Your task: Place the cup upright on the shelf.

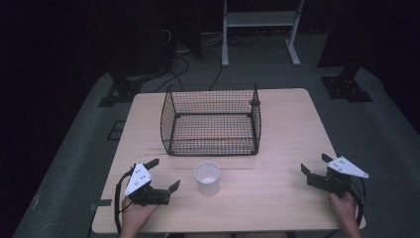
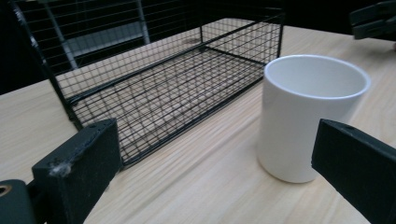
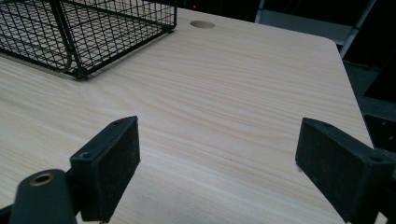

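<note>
White cup (image 2: 308, 116) partly hidden behind left gripper's (image 1: 166, 174) fingers (image 2: 355, 163).

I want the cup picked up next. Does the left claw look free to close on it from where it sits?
Probably yes. The left claw is open, its jaws wider than the white cup, which stands upright just ahead on bare table. The wire basket sits behind the cup, apart from it.

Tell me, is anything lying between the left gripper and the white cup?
No. In the high view only bare wooden table separates the open left gripper from the white cup.
</note>
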### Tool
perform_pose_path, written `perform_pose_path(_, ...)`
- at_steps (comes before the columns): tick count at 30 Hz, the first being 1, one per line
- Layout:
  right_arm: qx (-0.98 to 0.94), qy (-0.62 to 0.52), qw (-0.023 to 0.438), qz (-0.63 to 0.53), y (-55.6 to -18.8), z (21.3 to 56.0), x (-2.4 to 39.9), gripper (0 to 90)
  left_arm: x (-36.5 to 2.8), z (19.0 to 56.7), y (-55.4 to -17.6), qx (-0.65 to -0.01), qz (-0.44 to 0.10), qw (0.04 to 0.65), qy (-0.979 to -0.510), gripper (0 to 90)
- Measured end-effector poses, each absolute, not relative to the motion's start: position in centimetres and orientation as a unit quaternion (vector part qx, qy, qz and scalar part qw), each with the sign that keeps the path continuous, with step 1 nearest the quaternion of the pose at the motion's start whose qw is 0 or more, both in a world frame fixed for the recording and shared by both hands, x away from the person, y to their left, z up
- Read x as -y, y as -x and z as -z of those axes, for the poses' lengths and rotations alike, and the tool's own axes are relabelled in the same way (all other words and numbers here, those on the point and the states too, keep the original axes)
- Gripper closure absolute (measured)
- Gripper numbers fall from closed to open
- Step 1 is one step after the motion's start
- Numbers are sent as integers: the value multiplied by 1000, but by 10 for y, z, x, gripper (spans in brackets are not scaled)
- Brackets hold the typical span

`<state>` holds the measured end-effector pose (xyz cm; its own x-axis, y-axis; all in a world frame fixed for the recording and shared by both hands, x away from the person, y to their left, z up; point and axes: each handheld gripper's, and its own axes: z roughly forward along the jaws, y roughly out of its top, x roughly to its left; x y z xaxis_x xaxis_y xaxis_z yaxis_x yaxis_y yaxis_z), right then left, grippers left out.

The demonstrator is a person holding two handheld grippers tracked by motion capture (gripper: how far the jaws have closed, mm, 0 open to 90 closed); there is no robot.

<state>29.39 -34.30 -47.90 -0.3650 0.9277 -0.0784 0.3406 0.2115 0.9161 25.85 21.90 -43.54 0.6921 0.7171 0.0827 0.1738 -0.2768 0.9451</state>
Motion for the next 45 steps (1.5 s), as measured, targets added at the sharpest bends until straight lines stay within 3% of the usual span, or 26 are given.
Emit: perform_pose_path(45, -704, -450, 335, -435, -294, 479, 343, 131, -171, 418, -259, -224, -206, 517, -800, 9)
